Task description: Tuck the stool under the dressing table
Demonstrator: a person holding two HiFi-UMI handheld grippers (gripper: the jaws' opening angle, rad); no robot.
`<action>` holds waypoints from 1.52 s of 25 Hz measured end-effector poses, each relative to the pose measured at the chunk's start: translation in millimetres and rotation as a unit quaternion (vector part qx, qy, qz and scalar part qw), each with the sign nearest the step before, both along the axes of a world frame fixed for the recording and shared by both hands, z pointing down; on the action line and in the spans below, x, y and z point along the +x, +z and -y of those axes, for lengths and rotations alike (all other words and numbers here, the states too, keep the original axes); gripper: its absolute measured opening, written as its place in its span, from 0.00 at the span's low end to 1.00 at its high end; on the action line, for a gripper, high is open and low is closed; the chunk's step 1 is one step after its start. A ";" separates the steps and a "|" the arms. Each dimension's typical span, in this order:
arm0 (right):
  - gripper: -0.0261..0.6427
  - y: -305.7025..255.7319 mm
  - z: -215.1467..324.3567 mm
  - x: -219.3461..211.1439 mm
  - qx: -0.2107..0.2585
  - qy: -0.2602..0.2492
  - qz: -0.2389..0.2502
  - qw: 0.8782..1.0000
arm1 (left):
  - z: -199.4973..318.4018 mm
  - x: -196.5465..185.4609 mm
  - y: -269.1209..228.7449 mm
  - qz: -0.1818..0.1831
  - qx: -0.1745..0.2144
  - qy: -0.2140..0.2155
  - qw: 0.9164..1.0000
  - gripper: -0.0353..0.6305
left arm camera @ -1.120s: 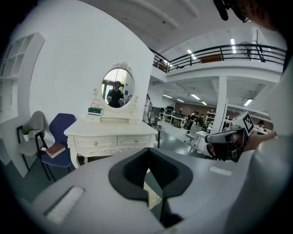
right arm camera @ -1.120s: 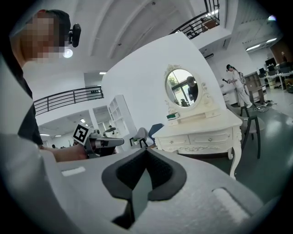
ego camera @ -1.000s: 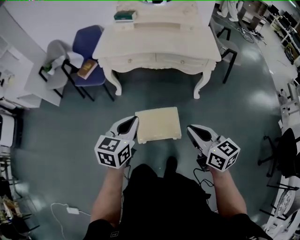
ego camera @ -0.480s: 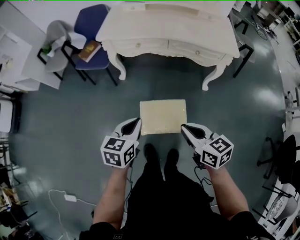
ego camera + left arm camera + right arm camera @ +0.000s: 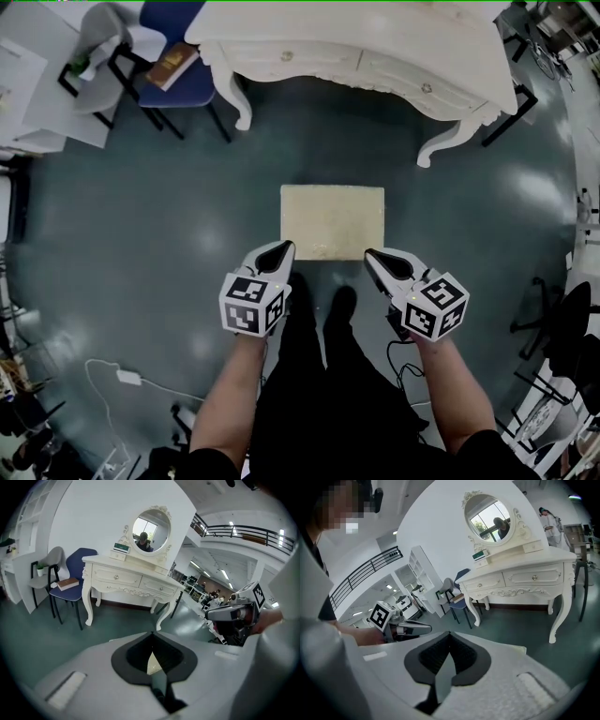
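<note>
Out on the floor [image 5: 169, 206], short of the dressing table [image 5: 328, 37], the stool [image 5: 333, 221] stands untucked. The left gripper [image 5: 284, 247] and right gripper [image 5: 371, 254], fingers clenched on nothing, flank its near edge, likely for pushing.

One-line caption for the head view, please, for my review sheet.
Left gripper and right gripper, both shut, by the near edge of the cream stool, which stands short of the white dressing table.
</note>
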State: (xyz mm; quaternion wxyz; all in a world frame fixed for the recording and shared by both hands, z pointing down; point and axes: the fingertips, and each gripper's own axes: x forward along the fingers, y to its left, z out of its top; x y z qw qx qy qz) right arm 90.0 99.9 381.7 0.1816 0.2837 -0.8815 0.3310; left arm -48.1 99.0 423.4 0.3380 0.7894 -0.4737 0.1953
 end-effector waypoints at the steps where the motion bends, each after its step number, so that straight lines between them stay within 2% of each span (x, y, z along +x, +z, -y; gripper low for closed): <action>1: 0.05 9.4 1.1 0.1 -0.003 -0.001 -0.004 1.000 | 0.3 1.3 8.9 0.000 -0.003 -0.001 1.000 0.08; 8: 0.05 92.8 -1.3 -5.3 -0.037 -0.017 -0.045 0.998 | -2.1 1.2 78.3 0.012 -0.041 0.012 0.999 0.08; 13: 0.05 148.6 -6.5 -2.3 -0.061 -0.011 -0.050 0.997 | -6.0 -0.6 129.8 0.015 -0.060 0.005 0.998 0.13; 15: 0.14 170.5 -10.6 -0.1 -0.073 -0.006 -0.054 0.996 | -9.3 -2.8 151.6 0.014 -0.071 -0.002 0.997 0.17; 21: 0.19 220.6 -19.7 6.9 -0.093 0.004 -0.070 0.993 | -24.6 -9.4 213.0 0.011 -0.118 -0.011 0.993 0.30; 25: 0.26 249.8 -18.9 13.5 -0.096 0.005 -0.084 0.992 | -31.9 -12.8 246.1 0.012 -0.133 -0.021 0.991 0.35; 29: 0.33 280.3 -18.6 20.9 -0.096 0.010 -0.096 0.991 | -41.5 -11.6 280.8 0.019 -0.148 -0.003 0.989 0.41; 33: 0.36 306.4 -20.7 31.5 -0.101 0.021 -0.111 0.988 | -46.9 -15.8 304.7 0.036 -0.158 0.011 0.987 0.45; 38: 0.45 328.1 -27.3 46.9 -0.105 0.036 -0.133 0.985 | -49.3 -32.3 322.1 0.065 -0.162 -0.007 0.985 0.51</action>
